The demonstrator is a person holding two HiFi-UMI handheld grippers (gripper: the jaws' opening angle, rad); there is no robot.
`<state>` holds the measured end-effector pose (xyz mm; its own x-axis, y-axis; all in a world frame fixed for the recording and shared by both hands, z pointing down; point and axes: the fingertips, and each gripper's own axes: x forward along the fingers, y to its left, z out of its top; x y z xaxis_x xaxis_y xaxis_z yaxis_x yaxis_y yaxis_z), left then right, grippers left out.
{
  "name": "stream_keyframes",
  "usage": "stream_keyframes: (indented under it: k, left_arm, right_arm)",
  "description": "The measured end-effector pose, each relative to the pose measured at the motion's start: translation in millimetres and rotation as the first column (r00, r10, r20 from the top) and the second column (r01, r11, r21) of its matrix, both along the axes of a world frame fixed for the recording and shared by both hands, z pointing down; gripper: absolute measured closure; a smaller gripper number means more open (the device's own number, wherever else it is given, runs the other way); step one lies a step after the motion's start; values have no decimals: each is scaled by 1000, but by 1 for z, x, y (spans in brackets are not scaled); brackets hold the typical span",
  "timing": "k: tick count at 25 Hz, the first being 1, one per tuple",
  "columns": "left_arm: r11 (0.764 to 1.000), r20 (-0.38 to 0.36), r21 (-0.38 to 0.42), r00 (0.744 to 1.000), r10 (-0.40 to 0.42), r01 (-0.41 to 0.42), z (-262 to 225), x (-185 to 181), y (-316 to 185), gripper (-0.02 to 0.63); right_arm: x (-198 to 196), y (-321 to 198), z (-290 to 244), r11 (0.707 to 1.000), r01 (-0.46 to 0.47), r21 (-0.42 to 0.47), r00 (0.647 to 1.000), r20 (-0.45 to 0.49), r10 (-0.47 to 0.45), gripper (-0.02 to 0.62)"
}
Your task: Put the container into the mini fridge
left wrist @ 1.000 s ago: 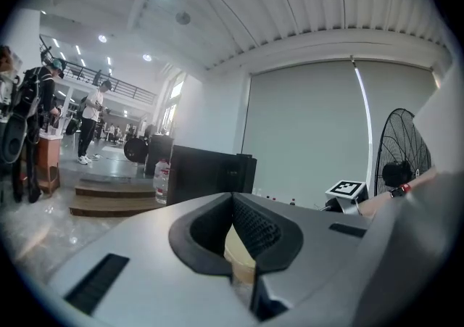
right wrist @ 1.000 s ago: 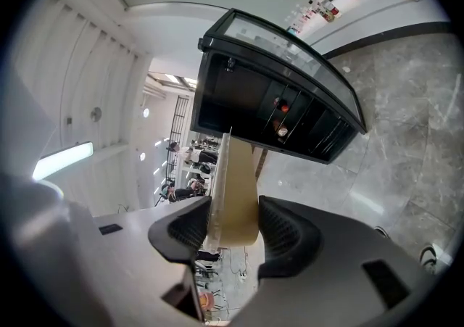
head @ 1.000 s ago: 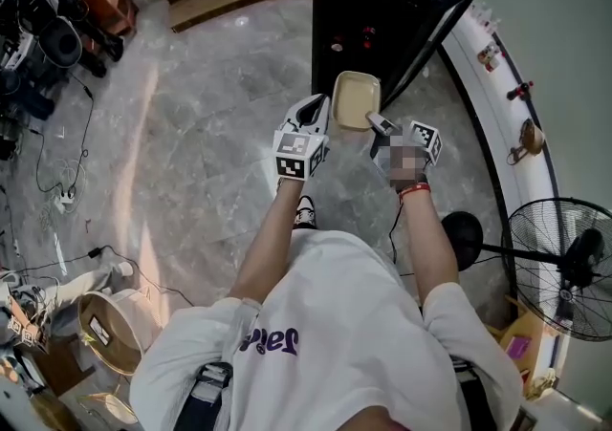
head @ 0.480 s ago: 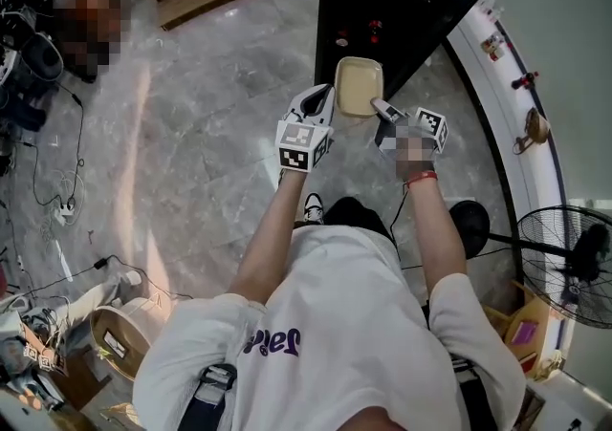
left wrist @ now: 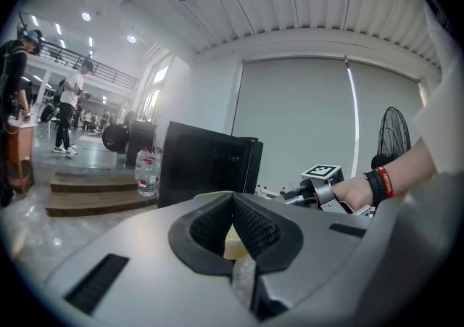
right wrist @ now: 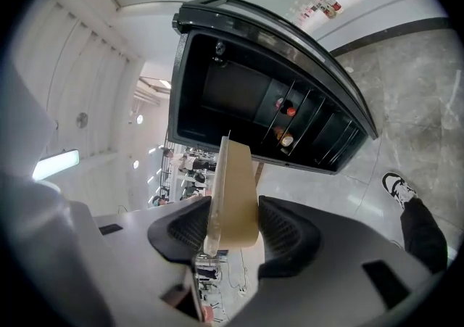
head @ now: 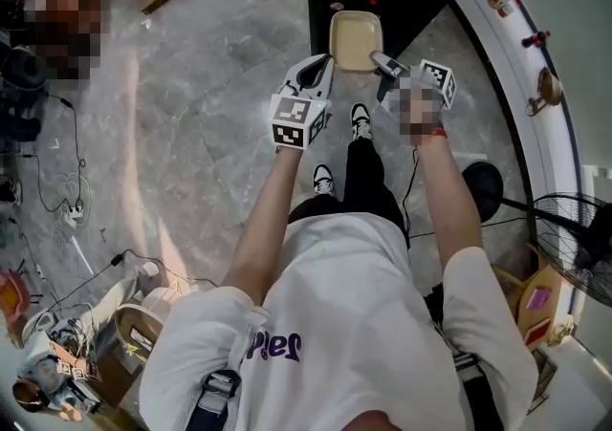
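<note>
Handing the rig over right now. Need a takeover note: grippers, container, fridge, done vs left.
Left gripper: shut on the left edge of the beige rectangular container.
Right gripper: shut on the same container's right edge.
Container: held in the air between both grippers, just in front of the black mini fridge, not inside.
Fridge door: open.
Done: container picked up and brought to the opening.
Left: move it in, set it down, release both grippers.

We see a matt beige container (head: 356,37), plastic by its look; a glossy black mini fridge (right wrist: 239,93); a polished grey stone floor (head: 210,85); ribbed black pads (right wrist: 286,235) on the right gripper (right wrist: 232,211), its shell smooth grey.
</note>
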<state>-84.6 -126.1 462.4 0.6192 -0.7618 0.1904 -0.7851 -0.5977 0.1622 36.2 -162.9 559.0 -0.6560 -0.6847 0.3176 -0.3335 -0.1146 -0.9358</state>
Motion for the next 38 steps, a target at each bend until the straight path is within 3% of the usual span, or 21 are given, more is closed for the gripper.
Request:
stream_keyframes:
  k: [16,25,38]
  left_arm:
    - [999,36,-45,999,-8,10,84,44,-116,586]
    - [998,39,-57,999,-22,24,123,54,-162,585]
    - [995,33,-93,998,-44,47,153,51,-193,586]
  right_arm:
    - [39,-133,79,999,-28,37,999,18,28,383]
    - [47,-175,121,999,-36,37,999,28,35,383]
    - [45,-227,140,993,-104,59,993,52,101,382]
